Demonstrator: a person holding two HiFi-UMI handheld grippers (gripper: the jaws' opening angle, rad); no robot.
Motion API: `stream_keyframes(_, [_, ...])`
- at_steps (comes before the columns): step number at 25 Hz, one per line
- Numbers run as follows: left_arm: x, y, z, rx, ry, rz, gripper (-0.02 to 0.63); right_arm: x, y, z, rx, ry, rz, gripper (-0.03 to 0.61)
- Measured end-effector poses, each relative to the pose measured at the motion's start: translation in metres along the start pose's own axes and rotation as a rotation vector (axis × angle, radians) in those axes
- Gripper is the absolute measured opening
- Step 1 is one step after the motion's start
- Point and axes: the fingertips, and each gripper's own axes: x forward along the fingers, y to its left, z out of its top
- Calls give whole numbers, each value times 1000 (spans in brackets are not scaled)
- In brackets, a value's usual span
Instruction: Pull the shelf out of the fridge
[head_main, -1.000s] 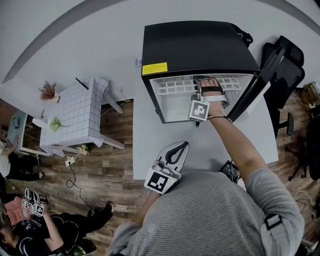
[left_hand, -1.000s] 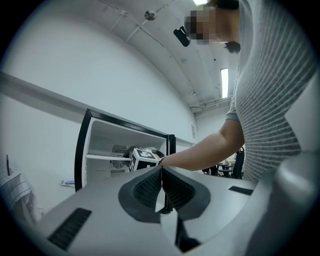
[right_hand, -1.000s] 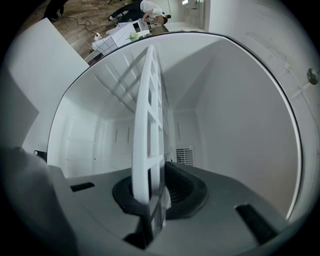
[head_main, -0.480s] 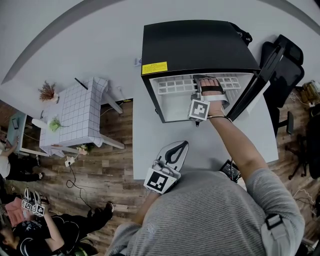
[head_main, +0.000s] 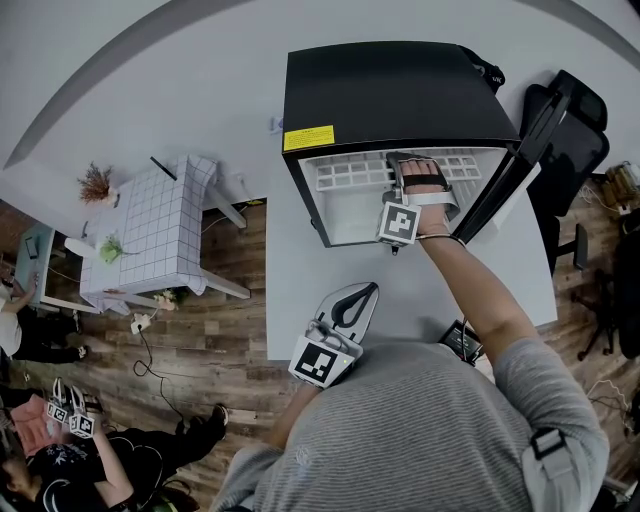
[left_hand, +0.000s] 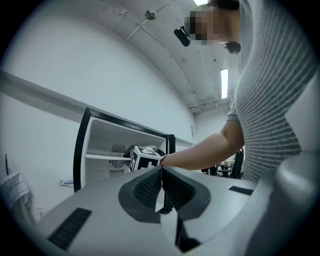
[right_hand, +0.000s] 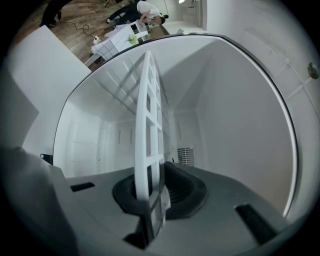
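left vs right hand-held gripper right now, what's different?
Grip: the right hand-held gripper is shut on the near edge of the white shelf; the left hand-held gripper is shut on nothing.
Place: the right one reaches inside the open fridge; the left one sits outside it, close to the person's torso.
Shared: both have their jaws closed.

Right arm outstretched, our right gripper (right_hand: 151, 189) clamps the shelf (right_hand: 148, 125). Our left gripper (left_hand: 161, 181) hangs closed by our chest.
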Motion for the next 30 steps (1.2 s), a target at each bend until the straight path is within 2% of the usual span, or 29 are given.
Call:
stream_keyframes(7, [0, 3, 0, -2, -1, 6, 12, -15, 7, -3, -17, 3, 19, 31])
stream_keyframes(10, [2, 1, 0, 0, -2, -5, 12, -27, 5, 3, 10, -17, 30, 32])
stream_keyframes(13, [5, -3, 0, 0, -1, -22, 12, -36, 10, -4, -23, 16, 29, 32])
stream_keyframes(21, [2, -15, -3, -1, 3, -50, 12, -59, 15, -2, -19, 19, 27, 32])
stream_keyframes(30, [-8, -13, -1, -8, -2, -36, 12, -70, 18, -2, -9, 23, 35, 32])
